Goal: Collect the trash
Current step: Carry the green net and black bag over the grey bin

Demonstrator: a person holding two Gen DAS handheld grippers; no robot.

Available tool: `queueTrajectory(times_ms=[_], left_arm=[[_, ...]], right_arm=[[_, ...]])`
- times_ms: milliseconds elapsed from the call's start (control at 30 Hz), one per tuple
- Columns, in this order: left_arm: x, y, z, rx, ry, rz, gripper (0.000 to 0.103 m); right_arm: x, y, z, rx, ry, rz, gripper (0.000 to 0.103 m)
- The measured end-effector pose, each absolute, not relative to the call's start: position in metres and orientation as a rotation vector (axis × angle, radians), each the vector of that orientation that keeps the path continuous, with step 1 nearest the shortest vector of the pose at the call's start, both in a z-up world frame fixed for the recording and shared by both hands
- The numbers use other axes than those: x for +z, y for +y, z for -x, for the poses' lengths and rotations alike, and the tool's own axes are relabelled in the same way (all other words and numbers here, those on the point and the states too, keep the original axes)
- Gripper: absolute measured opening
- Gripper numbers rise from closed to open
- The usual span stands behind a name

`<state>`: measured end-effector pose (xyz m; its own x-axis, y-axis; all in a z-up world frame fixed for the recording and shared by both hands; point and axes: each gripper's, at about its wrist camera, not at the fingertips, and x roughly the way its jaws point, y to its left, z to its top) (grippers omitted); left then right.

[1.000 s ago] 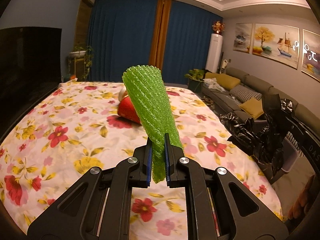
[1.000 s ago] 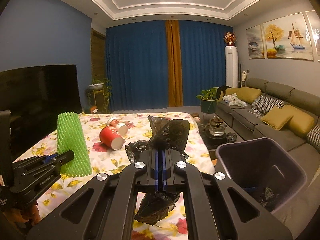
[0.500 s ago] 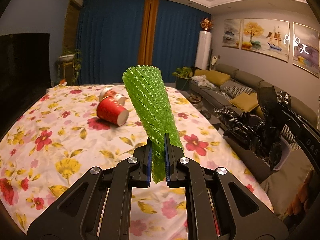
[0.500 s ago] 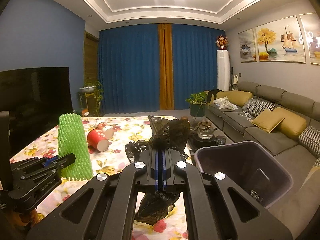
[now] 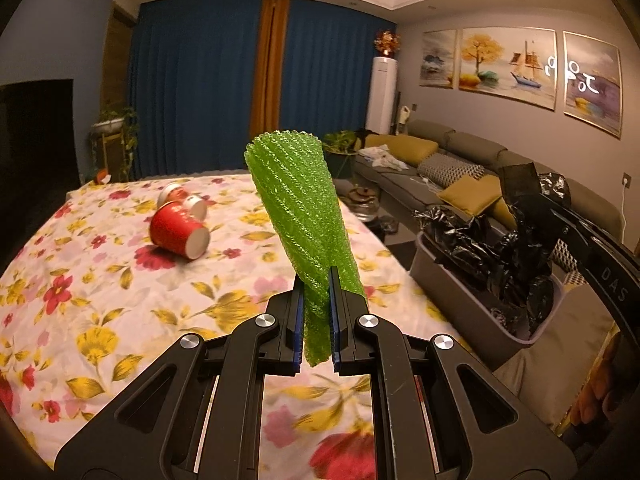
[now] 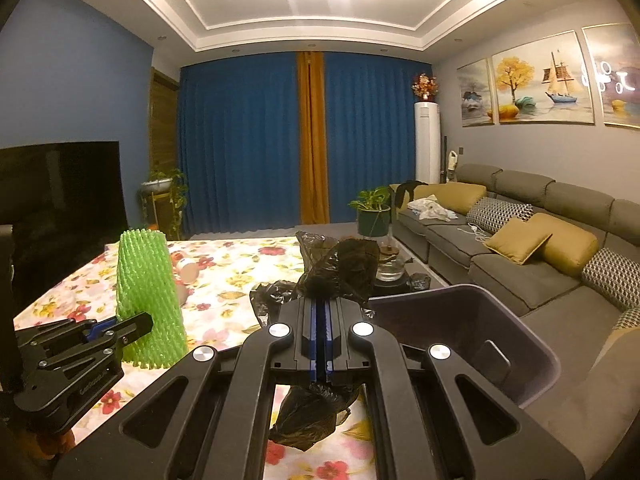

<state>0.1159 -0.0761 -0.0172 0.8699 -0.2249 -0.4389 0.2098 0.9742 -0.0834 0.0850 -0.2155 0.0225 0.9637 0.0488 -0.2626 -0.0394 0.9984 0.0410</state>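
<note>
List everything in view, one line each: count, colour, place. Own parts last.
foam sleeve: one, green, held upright over the table
bag: one, black, held beside the bin
cups: two, red, lying on the table
tablecloth: one, floral white, covering the table
bin: one, grey, right of the table
sofa: one, grey, along the right wall
cushions: several, mustard or patterned, on the sofa
curtains: blue with an orange strip, far wall
paintings: three, right wall
TV: one, black, left
left hand-held gripper: shut on the foam sleeve
right hand-held gripper: shut on the bag
</note>
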Motion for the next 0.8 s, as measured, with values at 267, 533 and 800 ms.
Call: queueTrajectory(times_ms=[267, 533, 800], left_arm=[[-0.010, -0.114, -0.123, -0.292, 0.448, 0.005, 0.009], [-0.004, -0.162, -0.130, -0.377, 0.425, -0.021, 0.009], [-0.008, -0.199, -0.139, -0.447, 0.419, -0.026, 0.009]], right_arm=[[0.022, -0.242, -0.086, -0.025, 0.261, -0.061, 0.004], [0.019, -0.273, -0.087, -0.103, 0.258, -0.083, 0.004], [0.013, -0.300, -0.086, -0.162, 0.253, -0.093, 0.004]])
